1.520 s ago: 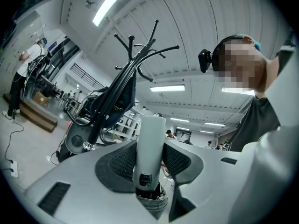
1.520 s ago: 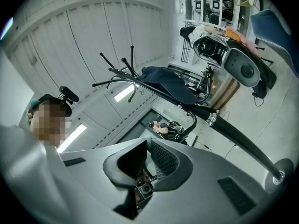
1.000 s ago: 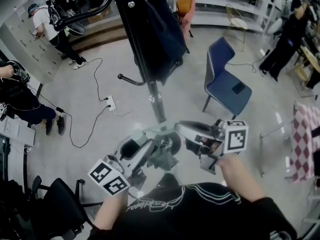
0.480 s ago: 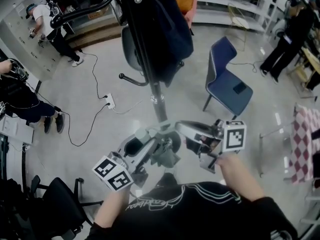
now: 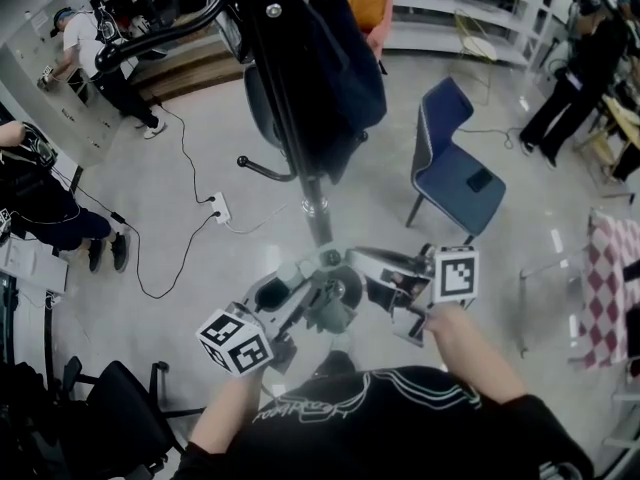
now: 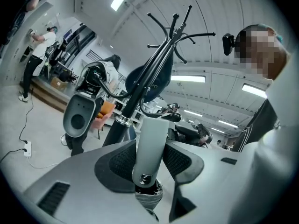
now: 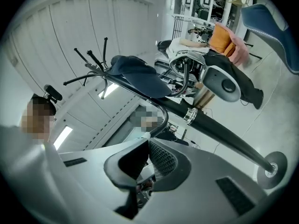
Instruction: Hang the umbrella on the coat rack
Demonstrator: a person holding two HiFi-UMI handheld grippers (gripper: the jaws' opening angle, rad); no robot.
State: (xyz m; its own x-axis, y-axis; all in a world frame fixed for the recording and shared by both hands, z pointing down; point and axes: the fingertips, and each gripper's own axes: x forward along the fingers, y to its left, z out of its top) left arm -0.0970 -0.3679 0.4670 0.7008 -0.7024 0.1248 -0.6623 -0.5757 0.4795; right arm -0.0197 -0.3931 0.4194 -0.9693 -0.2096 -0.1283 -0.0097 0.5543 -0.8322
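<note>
The black coat rack (image 5: pixel 298 158) stands just ahead of me, with a dark garment (image 5: pixel 340 68) hanging from its top hooks. In the left gripper view, the pads of my left gripper (image 6: pixel 150 160) press on both sides of the pale grey handle of the umbrella (image 6: pixel 150 143), which points up toward the coat rack (image 6: pixel 156 69). In the head view the left gripper (image 5: pixel 300 286) and the right gripper (image 5: pixel 360 263) sit close together by the pole's foot, with the umbrella (image 5: pixel 325 313) between them. My right gripper (image 7: pixel 148 160) is shut, and I see nothing between its pads.
A blue chair (image 5: pixel 455 168) stands right of the rack, a grey-backed chair (image 6: pixel 79 115) behind it. A power strip with cables (image 5: pixel 220 206) lies on the floor at left. A black office chair (image 5: pixel 110 408) is at my lower left. People stand around the room's edges.
Both grippers have sunk a little and drawn slightly closer together near the pole. The left one still grips the umbrella handle and the right one stays shut.
</note>
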